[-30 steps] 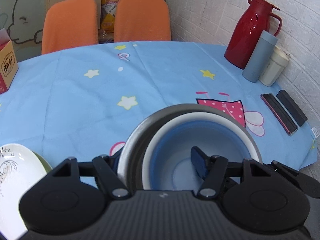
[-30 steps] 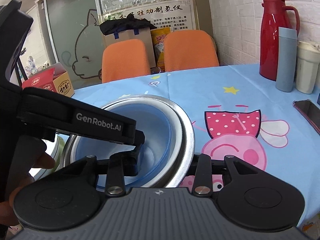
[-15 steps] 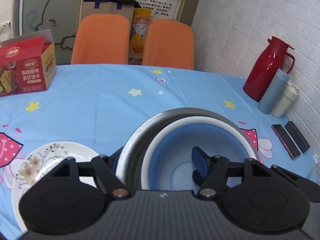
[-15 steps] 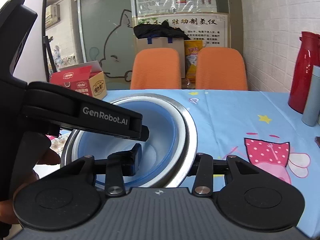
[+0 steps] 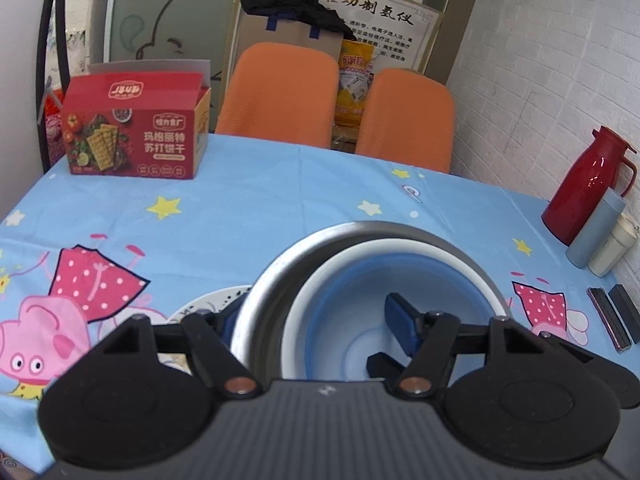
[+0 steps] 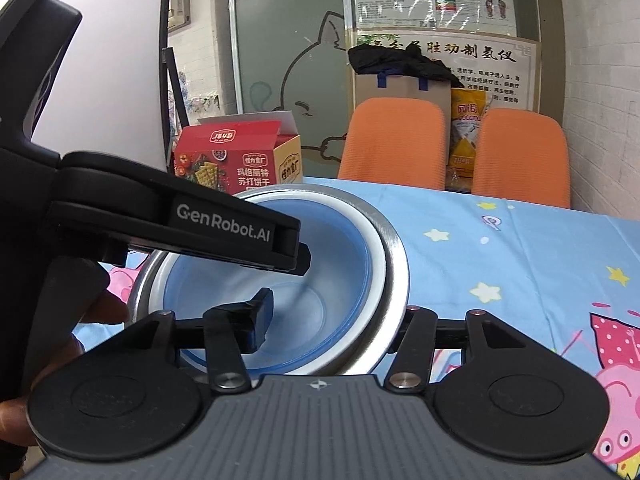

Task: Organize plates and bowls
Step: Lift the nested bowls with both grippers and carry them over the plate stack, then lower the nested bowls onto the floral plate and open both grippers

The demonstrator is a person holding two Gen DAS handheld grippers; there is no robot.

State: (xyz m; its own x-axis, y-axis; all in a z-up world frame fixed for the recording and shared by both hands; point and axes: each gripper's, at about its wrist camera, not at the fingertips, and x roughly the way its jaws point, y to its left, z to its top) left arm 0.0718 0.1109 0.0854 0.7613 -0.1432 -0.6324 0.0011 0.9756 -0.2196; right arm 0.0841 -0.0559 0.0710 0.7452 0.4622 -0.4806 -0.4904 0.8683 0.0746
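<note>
A steel bowl with a blue bowl nested in it hangs above the blue tablecloth. My left gripper is shut on their near wall, one finger inside the blue bowl and one outside the steel. Beneath, a white patterned plate lies partly hidden. In the right wrist view the steel bowl and blue bowl sit between the jaws of my right gripper, which are opening. Its left finger stands off the wall; the other is hidden behind the rim. The left gripper's arm reaches into the bowl.
A red cracker box stands at the table's far left, two orange chairs behind. At the right edge are a red thermos, a grey-blue flask, a cream cup and a phone. A hand holds the left gripper.
Both grippers and the stacked bowls have moved left across the table, over the patterned plate. The right gripper's jaws have widened, its inner finger now away from the wall.
</note>
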